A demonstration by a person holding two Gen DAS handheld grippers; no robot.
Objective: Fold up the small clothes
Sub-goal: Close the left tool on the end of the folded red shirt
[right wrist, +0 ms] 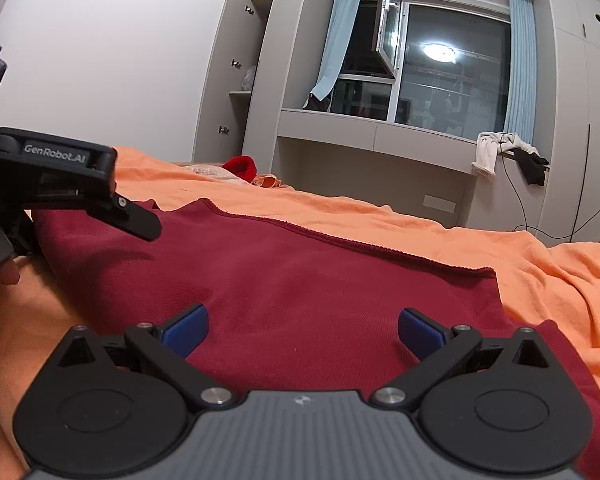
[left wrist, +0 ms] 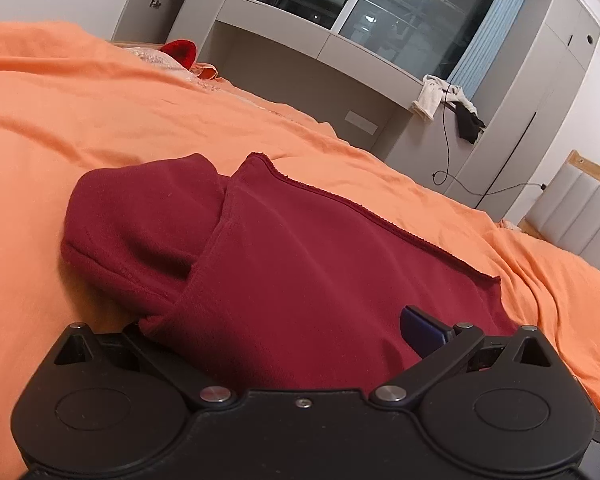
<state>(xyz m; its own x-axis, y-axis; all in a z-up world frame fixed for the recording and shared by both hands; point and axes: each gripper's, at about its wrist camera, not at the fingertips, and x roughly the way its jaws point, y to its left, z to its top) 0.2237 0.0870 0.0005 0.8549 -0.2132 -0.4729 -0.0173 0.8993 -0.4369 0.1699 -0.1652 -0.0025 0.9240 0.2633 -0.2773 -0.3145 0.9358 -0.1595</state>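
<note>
**Red garment spread between two wide-set grippers on an orange bed**

The dark red garment (left wrist: pixel 300 248) lies on the orange bedsheet (left wrist: pixel 80 120), directly ahead of both sets of jaws.

Left gripper (left wrist: pixel 280 336): its jaws stand wide apart. Only the blue pad on the right finger (left wrist: pixel 420 330) shows; the other finger is hidden under a raised fold of the cloth, which drapes over that side of the gripper (whether the hidden pad touches fabric cannot be told). Ahead of the jaws and to their left, a bunched, rounded part of the garment bulges up from under the flat top layer. A ribbed hem runs diagonally across the far edge, ahead and to the right.

Right gripper (right wrist: pixel 303 330): its jaws are also spread wide, with both blue pads (right wrist: pixel 186 330) visible and the garment (right wrist: pixel 300 280) lying flat between and beyond them. Nothing is pinched. The cloth passes under the gripper body. To the far left of these jaws the left gripper (right wrist: pixel 136 224) appears, its black finger reaching over the garment's left edge, with a bit of the person's hand (right wrist: pixel 4 274) beneath it.

Well beyond both jaws stand a window (right wrist: pixel 440 68), blue curtains (right wrist: pixel 520 64), and pale clothes hung on a ledge (right wrist: pixel 500 152).
</note>
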